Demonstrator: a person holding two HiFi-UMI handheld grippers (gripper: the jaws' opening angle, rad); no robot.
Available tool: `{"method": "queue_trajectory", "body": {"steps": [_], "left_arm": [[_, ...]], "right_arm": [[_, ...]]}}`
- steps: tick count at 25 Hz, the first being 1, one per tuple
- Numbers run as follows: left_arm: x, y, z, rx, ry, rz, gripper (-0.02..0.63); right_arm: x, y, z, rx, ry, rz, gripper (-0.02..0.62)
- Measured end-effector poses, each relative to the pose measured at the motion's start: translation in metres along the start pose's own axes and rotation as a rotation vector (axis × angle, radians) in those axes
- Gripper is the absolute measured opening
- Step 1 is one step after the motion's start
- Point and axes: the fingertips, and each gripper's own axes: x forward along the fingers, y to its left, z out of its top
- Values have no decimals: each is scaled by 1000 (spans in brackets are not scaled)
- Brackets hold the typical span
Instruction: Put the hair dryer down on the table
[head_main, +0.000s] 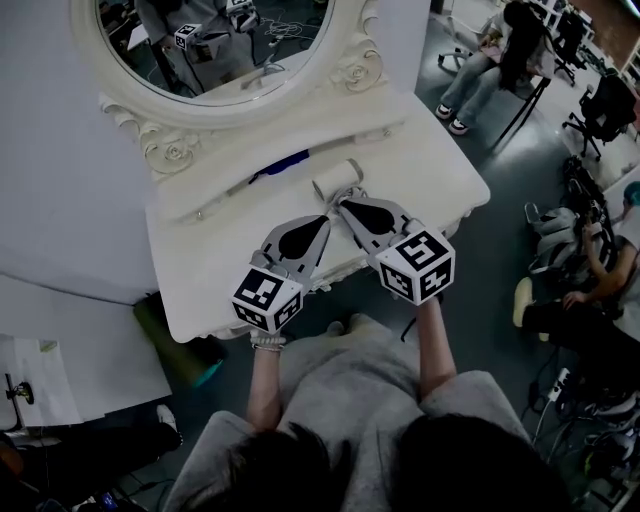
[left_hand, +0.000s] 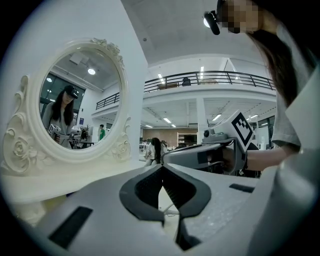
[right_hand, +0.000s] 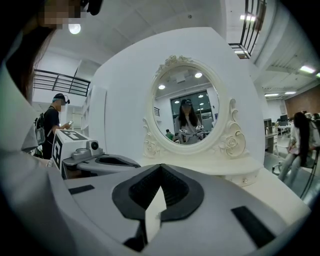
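Head view: hair dryer (head_main: 338, 182), white barrel, flat on dressing table (head_main: 200, 290); long axis slants toward the mirror (head_main: 215, 45), round end nearest, just beyond the tips of left gripper (head_main: 324, 219) and right gripper (head_main: 344, 204).
Left gripper view: jaws clenched, empty.
Right gripper view: jaws clenched, empty.

White vanity table (head_main: 205, 275), hair dryer (head_main: 337, 182), oval mirror (head_main: 215, 45)

An ornate oval mirror (head_main: 215, 40) stands against a white wall (head_main: 50, 150) over grey floor (head_main: 500, 220).
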Motion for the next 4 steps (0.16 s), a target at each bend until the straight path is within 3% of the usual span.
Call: {"method": "queue_trajectory", "body": {"steps": [4], "left_arm": [[6, -4, -7, -6, 3, -27, 5]], "right_arm": [[-4, -7, -5, -2, 1, -27, 0]]}}
